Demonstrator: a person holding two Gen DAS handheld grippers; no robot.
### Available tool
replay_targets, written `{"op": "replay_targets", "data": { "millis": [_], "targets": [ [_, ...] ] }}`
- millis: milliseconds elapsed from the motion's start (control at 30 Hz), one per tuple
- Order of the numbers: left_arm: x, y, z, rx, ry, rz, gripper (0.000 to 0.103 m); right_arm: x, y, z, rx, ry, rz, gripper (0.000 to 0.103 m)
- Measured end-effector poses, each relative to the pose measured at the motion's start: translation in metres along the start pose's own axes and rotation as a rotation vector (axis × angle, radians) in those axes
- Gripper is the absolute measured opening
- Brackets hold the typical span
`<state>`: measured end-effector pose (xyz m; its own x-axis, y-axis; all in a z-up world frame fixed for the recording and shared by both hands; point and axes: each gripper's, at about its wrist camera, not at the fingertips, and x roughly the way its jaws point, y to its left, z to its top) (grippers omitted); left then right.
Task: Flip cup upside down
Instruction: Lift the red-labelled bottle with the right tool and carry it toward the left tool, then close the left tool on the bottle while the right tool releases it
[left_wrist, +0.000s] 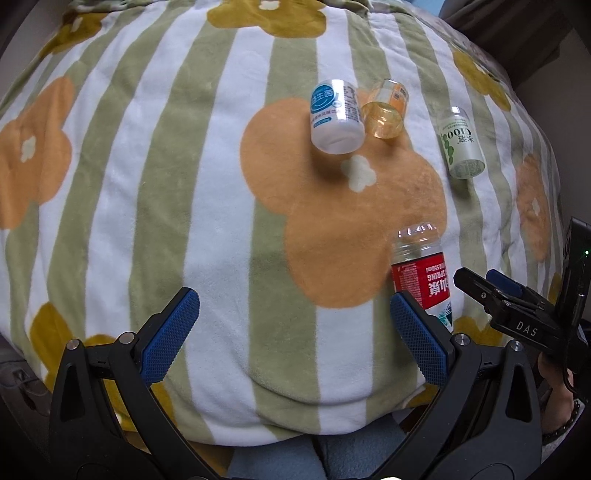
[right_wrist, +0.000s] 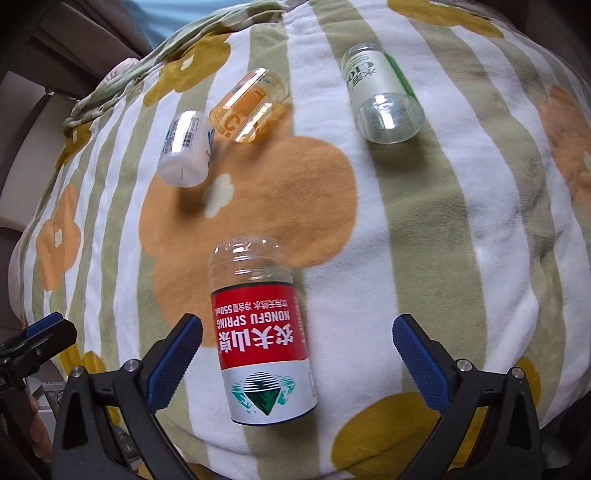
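A red-labelled cut-bottle cup (right_wrist: 260, 332) seems to lie on its side on the striped flower blanket (right_wrist: 443, 221), clear closed end pointing away. My right gripper (right_wrist: 297, 321) is open around its near end, closer to the left finger, with gaps on both sides. In the left wrist view the same red cup (left_wrist: 421, 273) lies just past the right finger of my open left gripper (left_wrist: 291, 299), which holds nothing. The right gripper (left_wrist: 480, 280) shows at that view's right edge.
Farther off lie a white and blue cup (left_wrist: 334, 114), an orange see-through cup (left_wrist: 384, 110) touching it, and a green-labelled clear cup (right_wrist: 384, 96) apart to the right. The blanket's front edge (left_wrist: 295, 417) drops off near me. The left gripper (right_wrist: 48, 326) shows at the right wrist view's left edge.
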<state>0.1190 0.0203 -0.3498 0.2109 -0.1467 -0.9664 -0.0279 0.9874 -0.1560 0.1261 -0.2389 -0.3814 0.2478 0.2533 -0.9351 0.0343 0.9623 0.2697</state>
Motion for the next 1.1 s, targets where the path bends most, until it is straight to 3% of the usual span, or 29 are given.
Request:
{"op": "replay_targets", "data": {
  "millis": [100,233,367,567,633,1000,1100],
  "targets": [
    [0.007,-0.028,0.014,0.050,0.021,-0.015,0.103,-0.019,-0.021,-0.002,0.001,0.008,-0.025,0.103],
    [0.035,-0.069,0.030,0.059,0.111,-0.065,0.103,-0.033,-0.034,-0.012,-0.041,0.060,-0.107,0.103],
    [0.065,-0.103,0.038,0.080,0.168,-0.039,0.103,-0.041,-0.050,-0.024,-0.094,0.082,-0.195,0.103],
    [0.110,-0.116,0.045,0.015,0.274,-0.035,0.102,-0.048,-0.075,-0.033,-0.098,0.058,-0.205,0.103],
    [0.120,-0.117,0.045,-0.004,0.297,-0.034,0.097,-0.047,-0.081,-0.032,-0.075,0.053,-0.189,0.103],
    [0.149,-0.134,0.042,-0.012,0.361,0.023,0.094,-0.040,-0.101,-0.018,-0.001,0.045,-0.097,0.103],
    [0.155,-0.138,0.039,-0.008,0.376,0.028,0.088,-0.037,-0.102,-0.015,0.005,0.047,-0.083,0.103]
  ]
}}
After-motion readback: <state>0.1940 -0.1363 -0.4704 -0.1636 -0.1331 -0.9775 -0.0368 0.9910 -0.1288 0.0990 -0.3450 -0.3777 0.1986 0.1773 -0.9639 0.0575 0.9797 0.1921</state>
